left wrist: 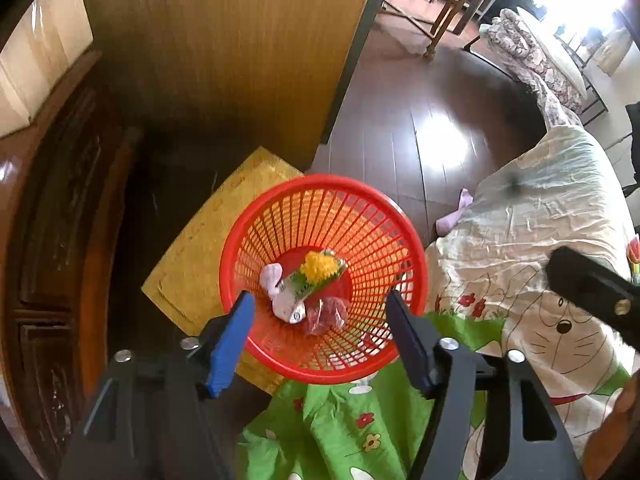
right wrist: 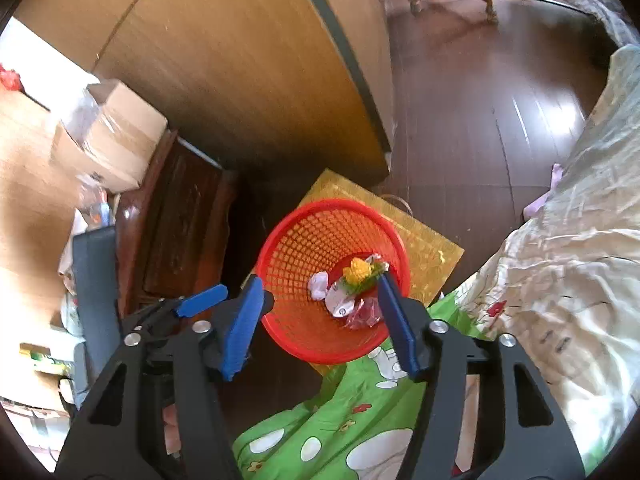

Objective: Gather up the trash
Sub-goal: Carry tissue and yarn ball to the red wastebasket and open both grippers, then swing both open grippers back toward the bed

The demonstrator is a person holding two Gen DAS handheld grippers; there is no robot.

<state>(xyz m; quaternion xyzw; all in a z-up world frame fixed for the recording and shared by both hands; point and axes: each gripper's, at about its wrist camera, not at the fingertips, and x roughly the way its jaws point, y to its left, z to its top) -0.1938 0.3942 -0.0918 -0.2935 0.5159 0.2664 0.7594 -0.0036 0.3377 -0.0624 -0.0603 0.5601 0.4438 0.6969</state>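
A red plastic mesh basket (left wrist: 320, 179) stands on the floor beside the bed. At its bottom lie a yellow crumpled piece (left wrist: 318, 267), a white and green wrapper (left wrist: 289, 305), a white tissue wad (left wrist: 271, 274) and a clear reddish wrapper (left wrist: 326, 315). My left gripper (left wrist: 319, 296) hangs over the basket, open and empty. A black part of the right gripper (left wrist: 592, 292) shows at the right edge. In the right wrist view the right gripper (right wrist: 320, 280) is also open and empty above the basket (right wrist: 332, 203) and the yellow piece (right wrist: 358, 270). A blue finger of the left gripper (right wrist: 202, 299) shows to its left.
A yellow flat bag (left wrist: 192, 248) lies under the basket. A tall wooden panel (left wrist: 224, 40) and a dark carved cabinet (left wrist: 60, 220) stand behind and left. The bed's cartoon sheet (left wrist: 540, 240) and green cover (left wrist: 340, 420) are right and below. Cardboard boxes (right wrist: 116, 136) top the cabinet.
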